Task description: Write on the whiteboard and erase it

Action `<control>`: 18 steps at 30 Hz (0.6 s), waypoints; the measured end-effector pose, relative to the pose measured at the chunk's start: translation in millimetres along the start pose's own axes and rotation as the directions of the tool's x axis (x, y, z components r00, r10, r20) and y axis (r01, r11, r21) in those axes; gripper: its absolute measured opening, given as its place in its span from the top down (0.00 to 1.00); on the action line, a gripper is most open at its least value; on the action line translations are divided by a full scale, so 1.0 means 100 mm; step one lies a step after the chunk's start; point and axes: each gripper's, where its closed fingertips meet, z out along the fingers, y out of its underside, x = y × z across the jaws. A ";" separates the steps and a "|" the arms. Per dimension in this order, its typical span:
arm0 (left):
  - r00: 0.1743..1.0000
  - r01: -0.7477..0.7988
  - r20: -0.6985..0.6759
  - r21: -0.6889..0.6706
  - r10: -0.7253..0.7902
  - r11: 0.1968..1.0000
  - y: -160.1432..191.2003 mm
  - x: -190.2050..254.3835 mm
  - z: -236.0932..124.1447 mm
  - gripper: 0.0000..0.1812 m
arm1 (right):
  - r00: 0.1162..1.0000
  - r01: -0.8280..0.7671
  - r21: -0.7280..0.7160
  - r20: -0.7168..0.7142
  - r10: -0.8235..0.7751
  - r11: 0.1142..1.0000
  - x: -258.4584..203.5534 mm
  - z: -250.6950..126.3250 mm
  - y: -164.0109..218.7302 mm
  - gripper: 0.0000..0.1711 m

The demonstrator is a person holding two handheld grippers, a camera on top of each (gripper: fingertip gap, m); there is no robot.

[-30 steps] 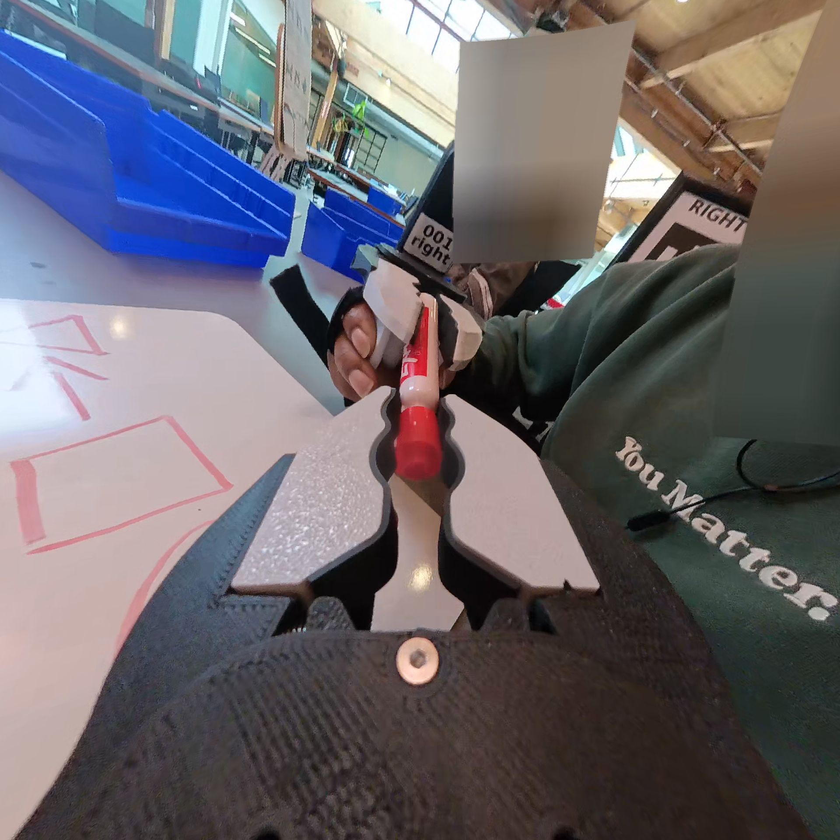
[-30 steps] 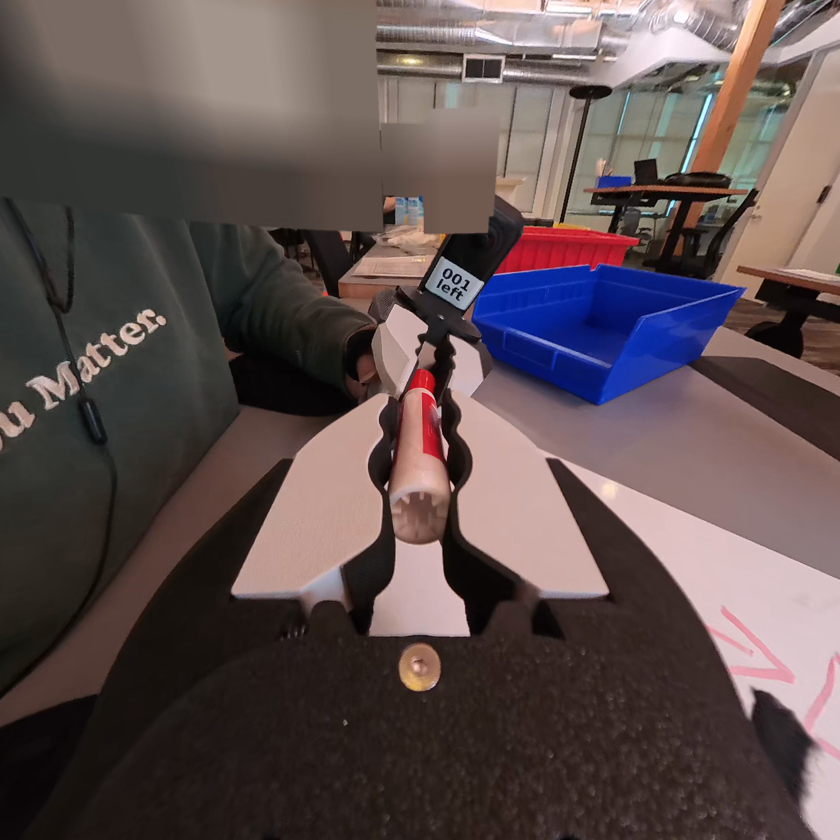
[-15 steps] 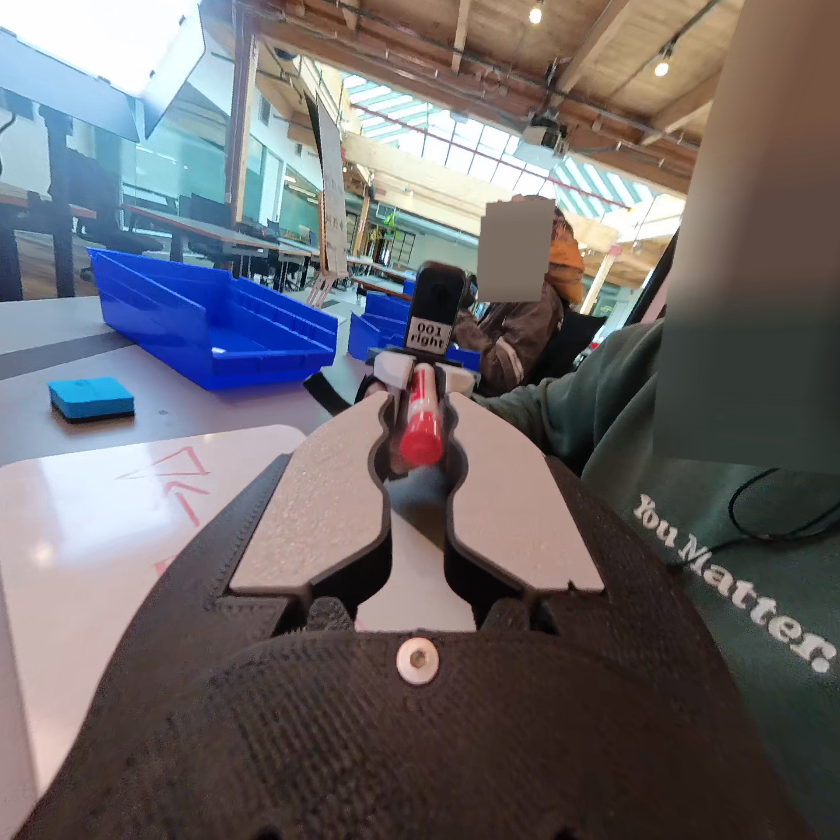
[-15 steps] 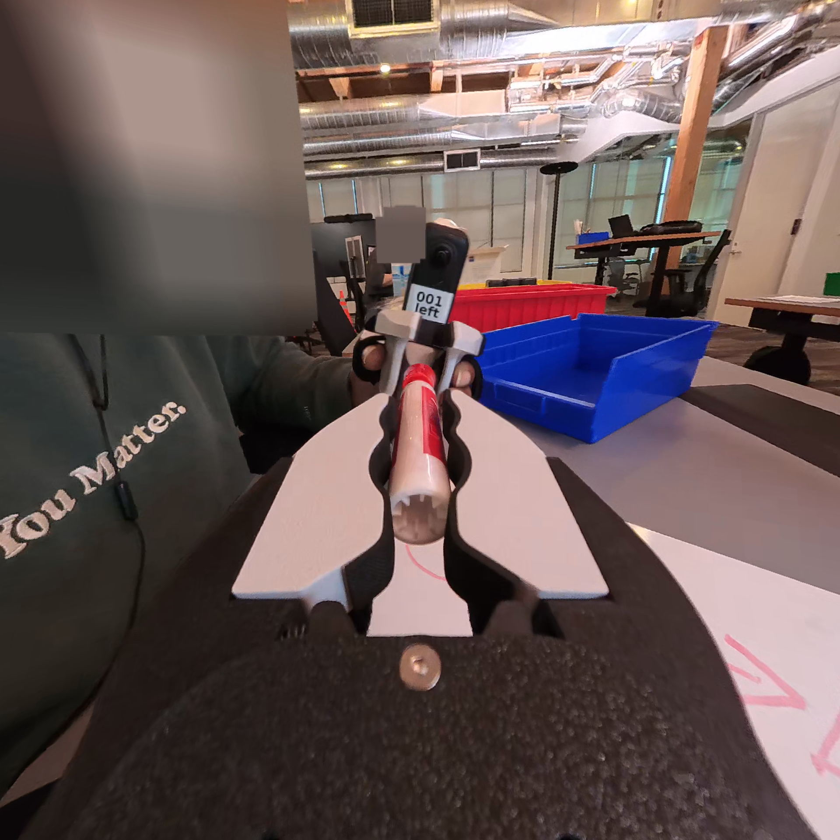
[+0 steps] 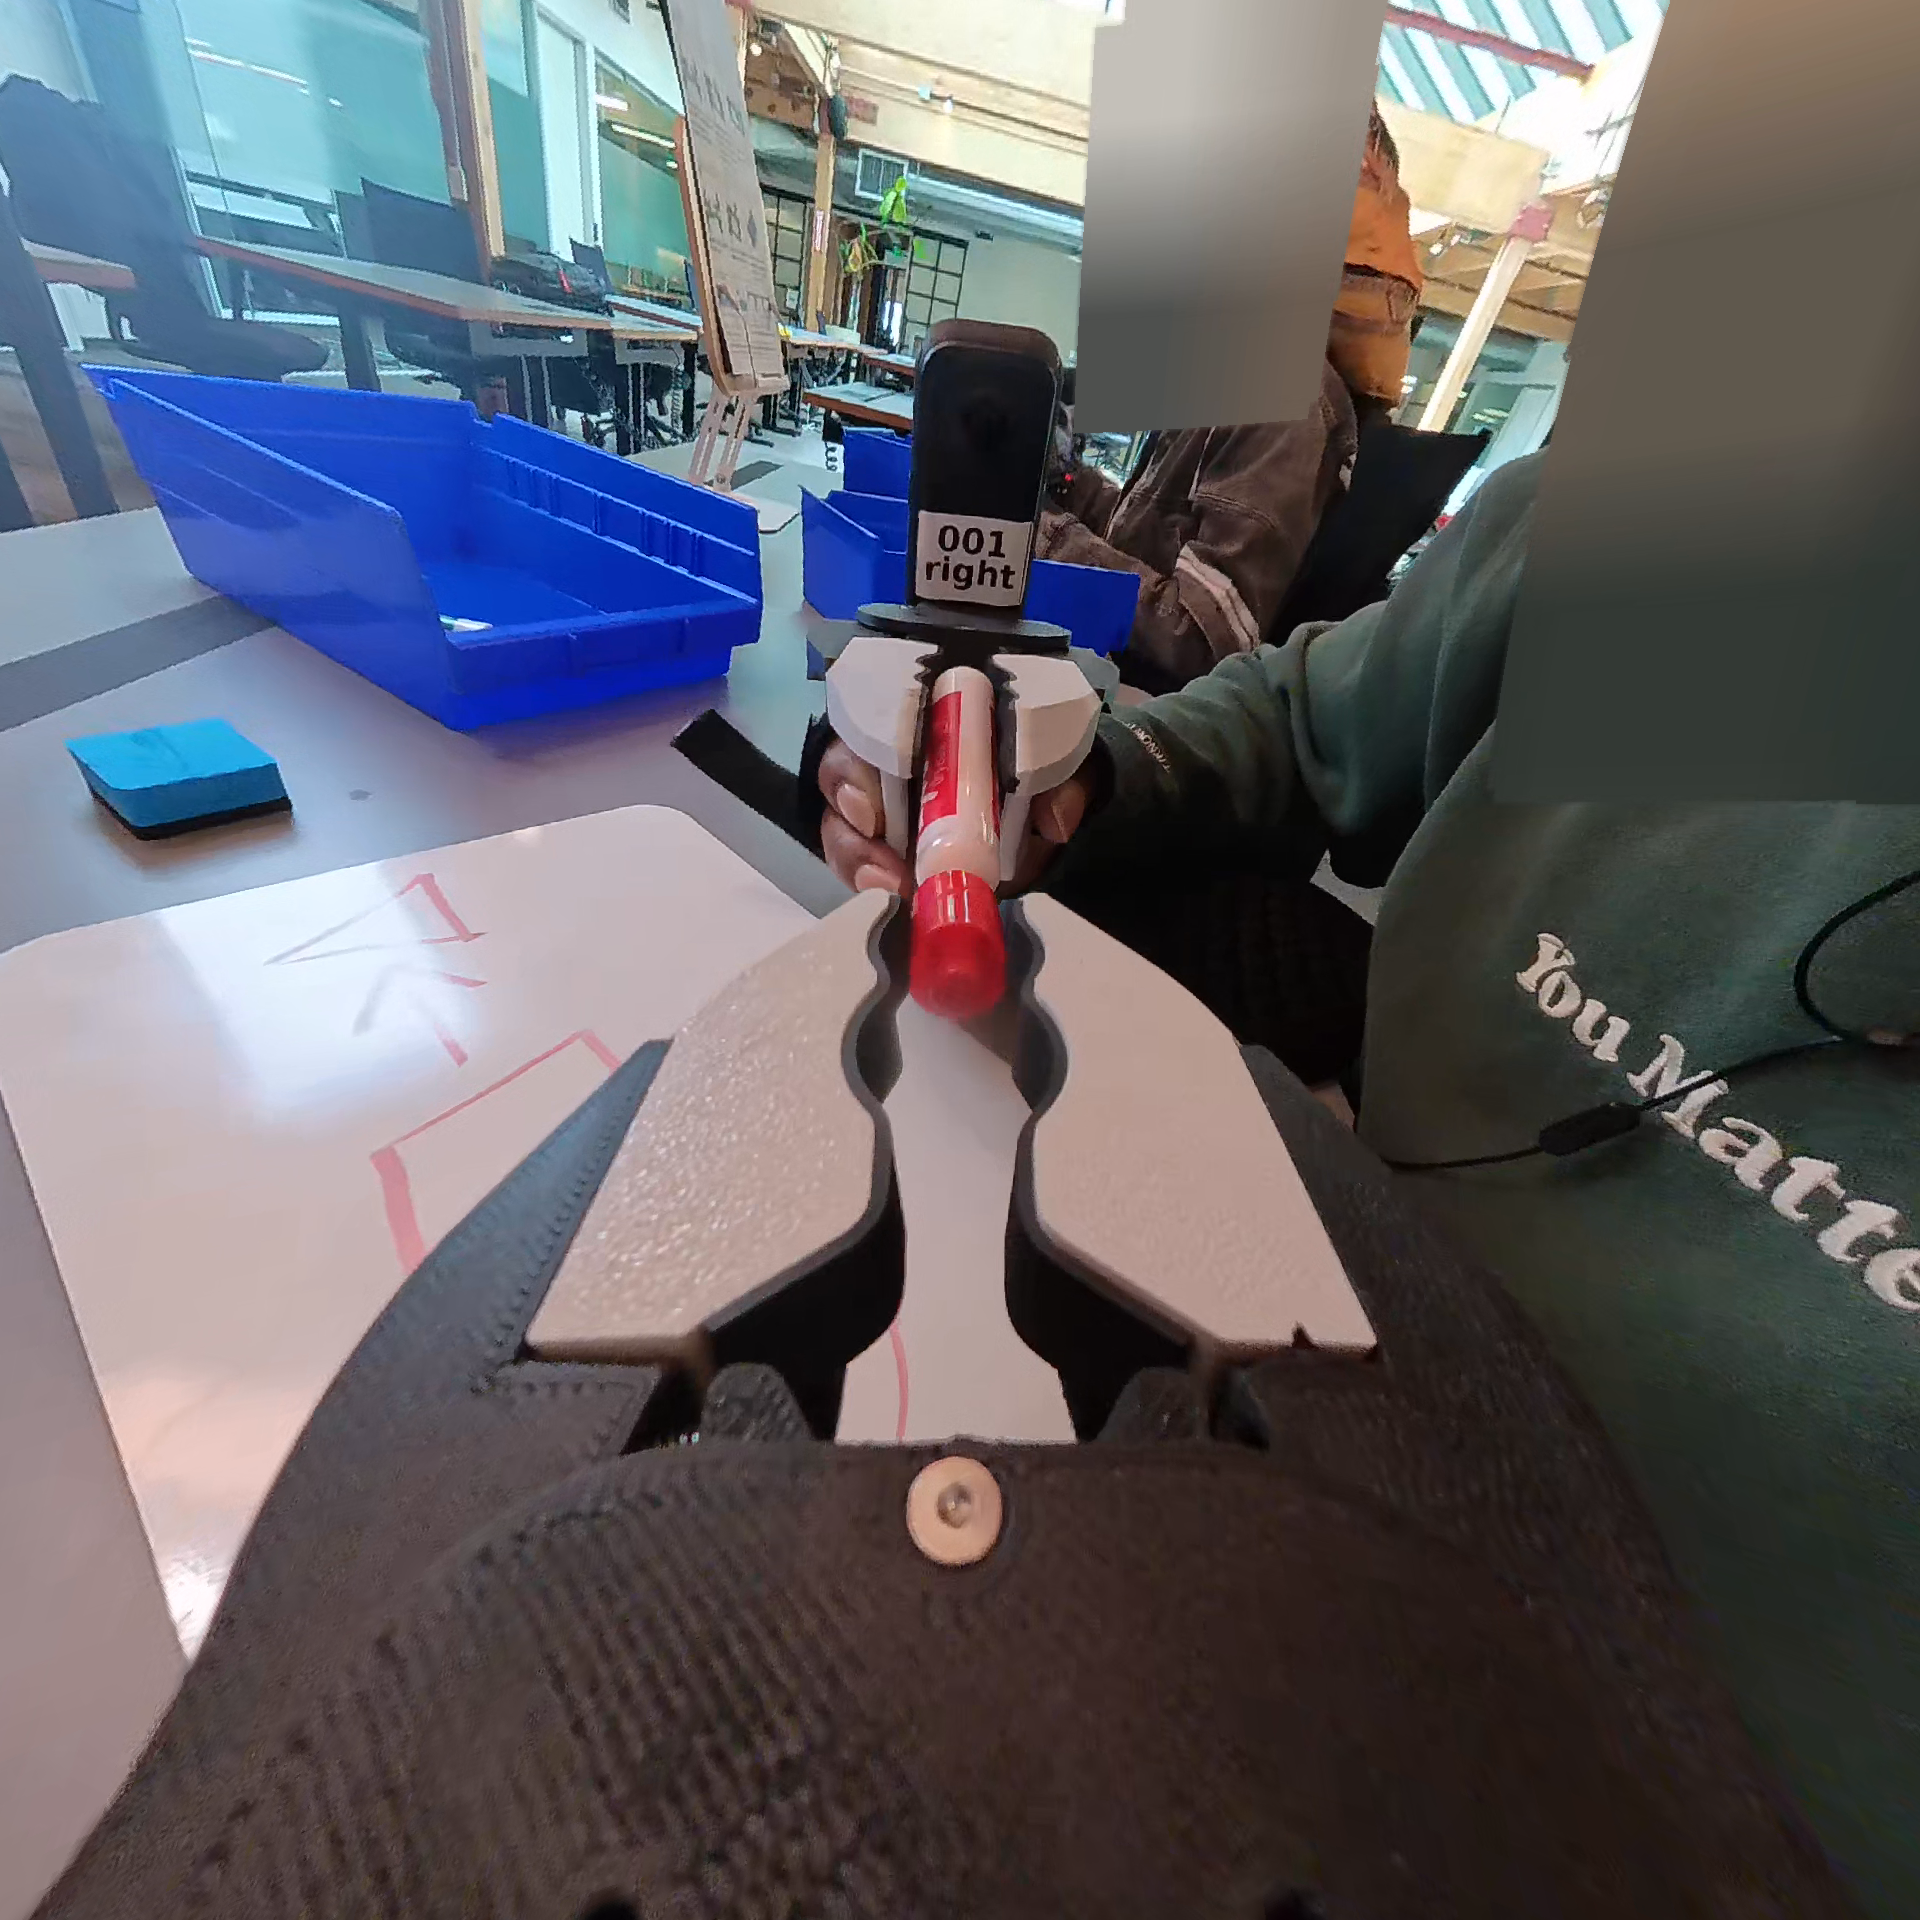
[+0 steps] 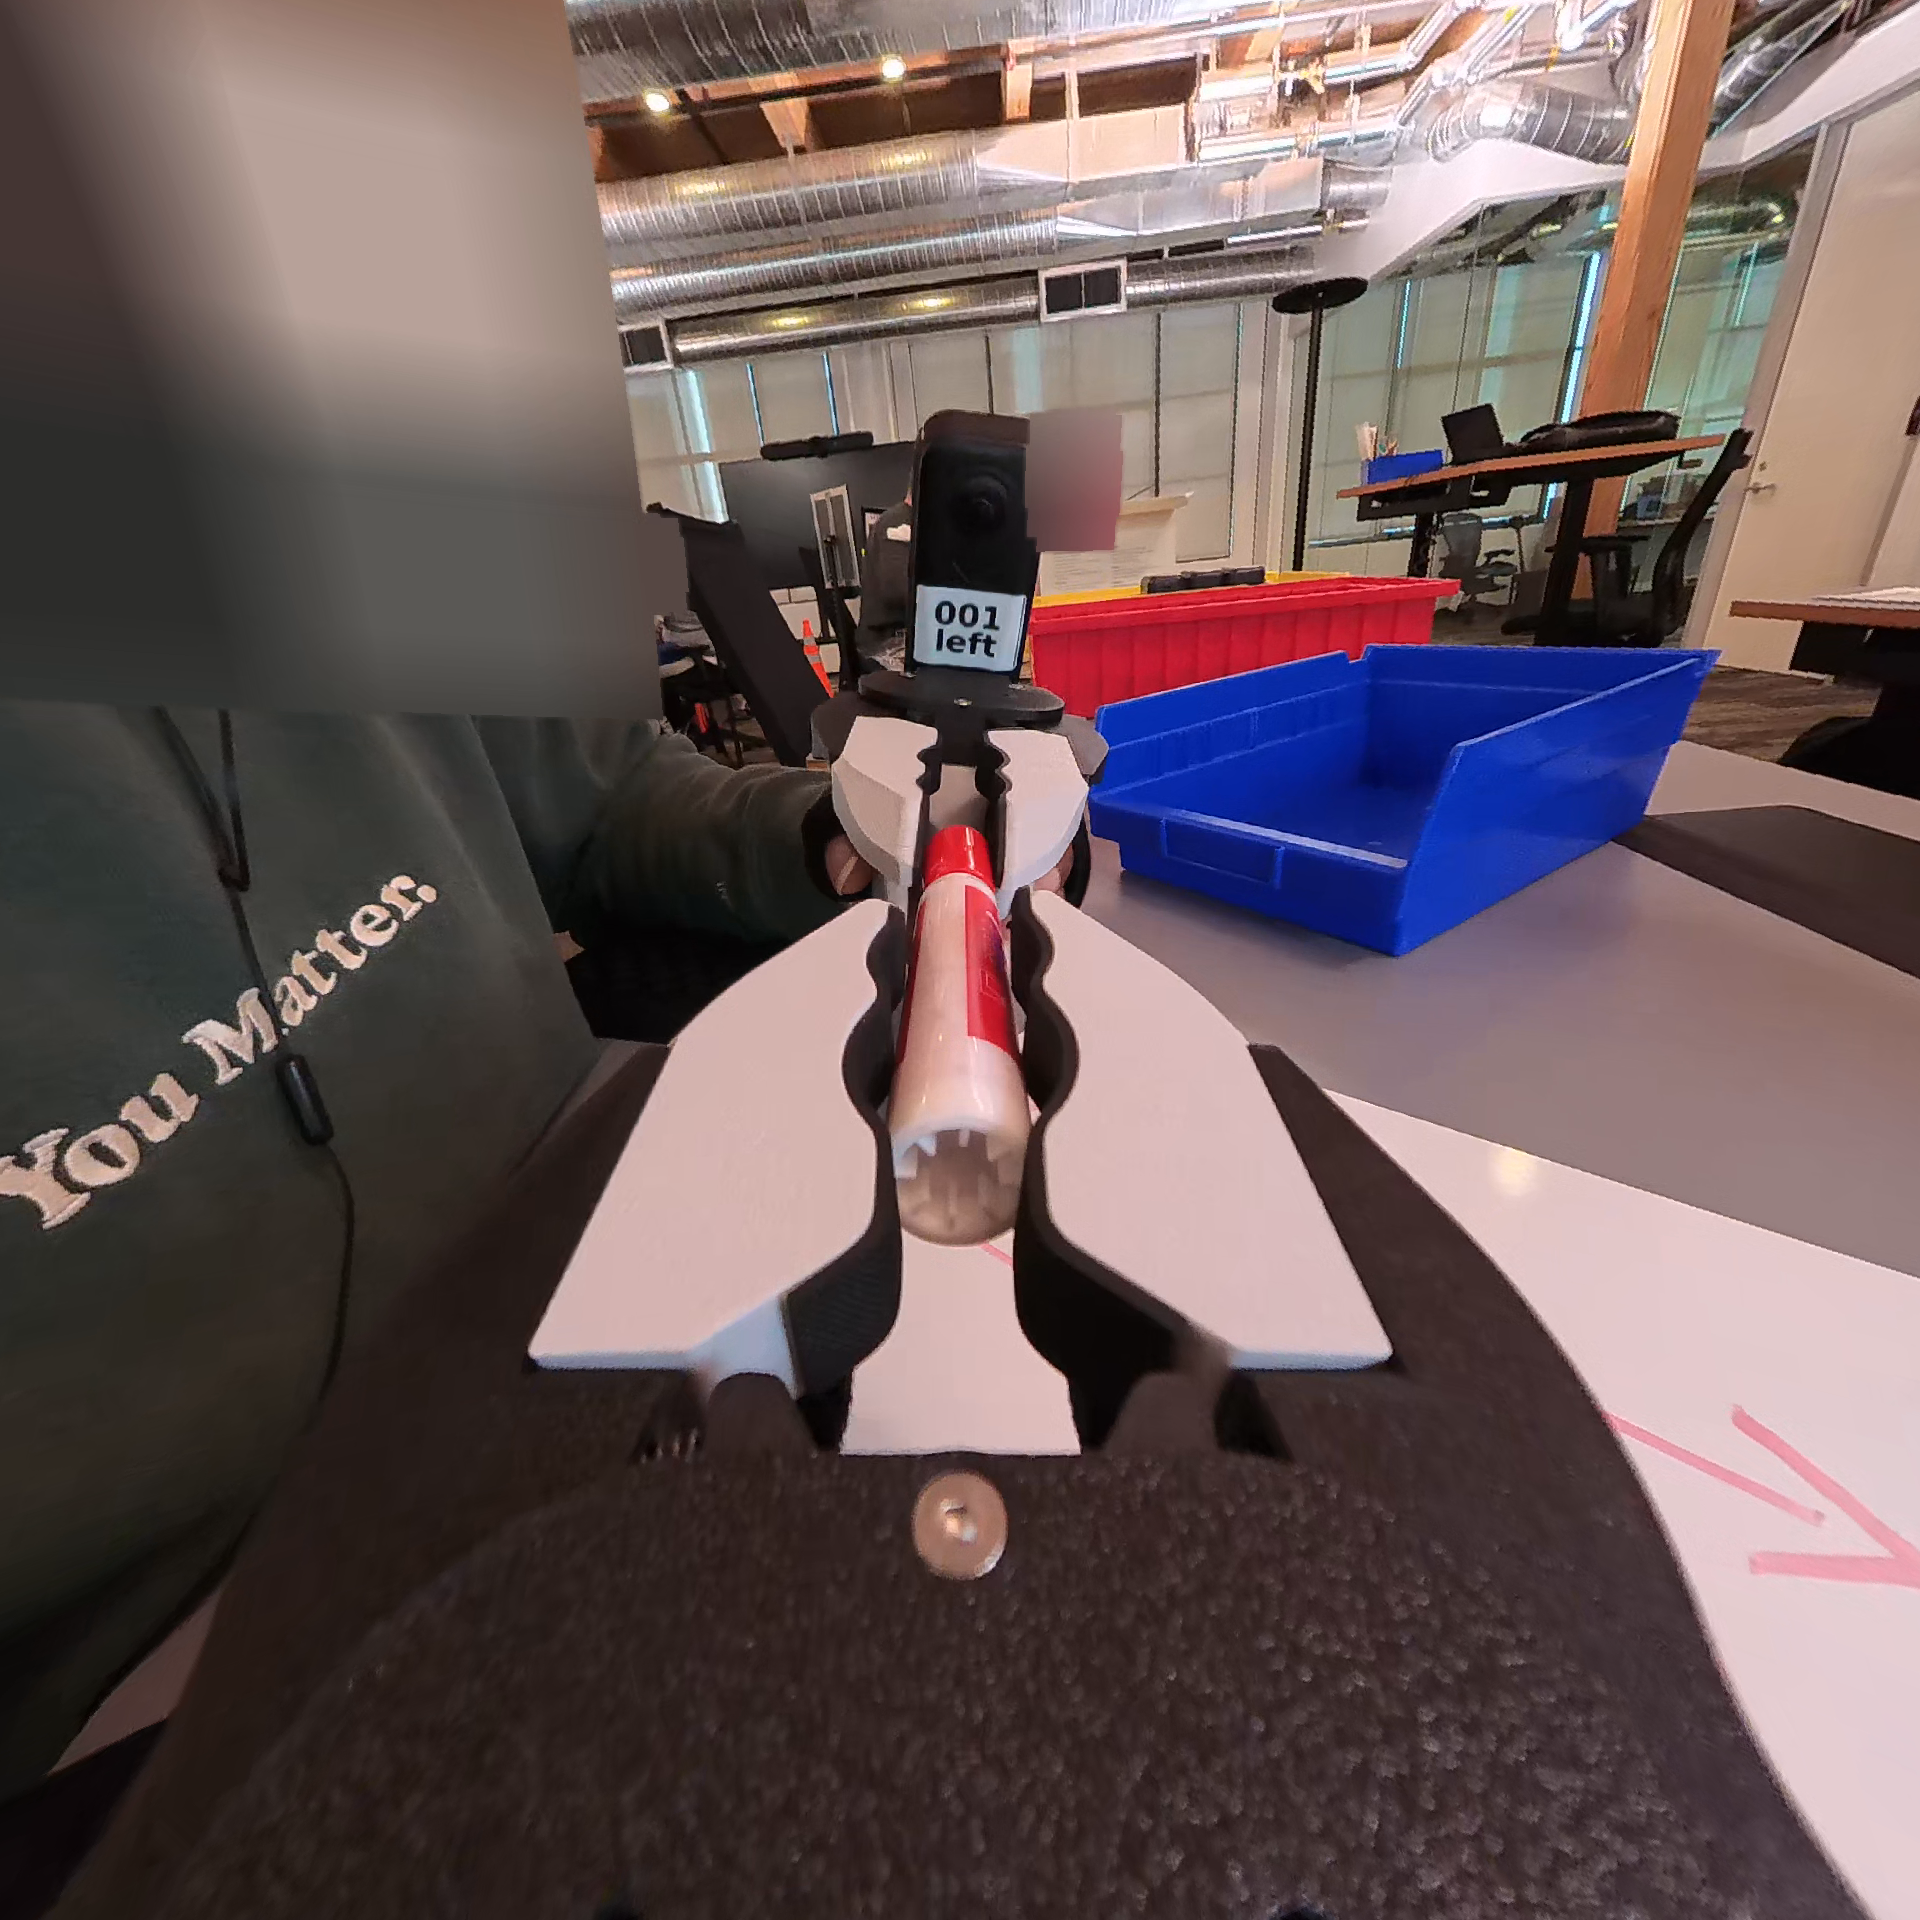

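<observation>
While the board already carries red marks, an arrow shape beyond your left fingers and a box outline just to their left, nothing on it has been wiped, so the writing half looks done or nearly so and the erasing half is not yet begun.

Your right gripper is closed on the barrel of the marker; the white body sits clamped in the notches between its fingers, butt end toward the camera, cap end pointing away. Your left gripper faces it head-on. Its fingers stand around the red cap, one on each side, with a visible gap at either flank; whether they actually pinch the cap I cannot tell. In my judgement you are recapping the marker, or pulling the cap off.

The eraser, a blue block with a dark underside, lies on the table well out to the left of your left fingers, beyond the board's far edge and untouched. A blue bin stands farther off.

Remaining: free one gripper, collect the eraser, clear the marks.
</observation>
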 end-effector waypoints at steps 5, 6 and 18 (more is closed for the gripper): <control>1.000 0.019 -0.018 0.074 -0.018 0.997 -0.07 0.02 0.00 0.90 | 0.997 -0.083 0.084 0.012 0.083 0.993 -0.01 0.01 -0.07 0.88; 1.000 0.021 -0.015 0.098 -0.019 0.995 -0.09 0.02 0.01 0.90 | 0.995 -0.103 0.115 0.010 0.103 0.988 0.00 0.00 -0.11 0.88; 0.999 -0.025 0.044 0.309 0.012 0.951 -0.47 -0.06 0.04 0.90 | 0.972 -0.220 0.312 -0.010 0.234 0.924 0.15 -0.04 -0.36 0.88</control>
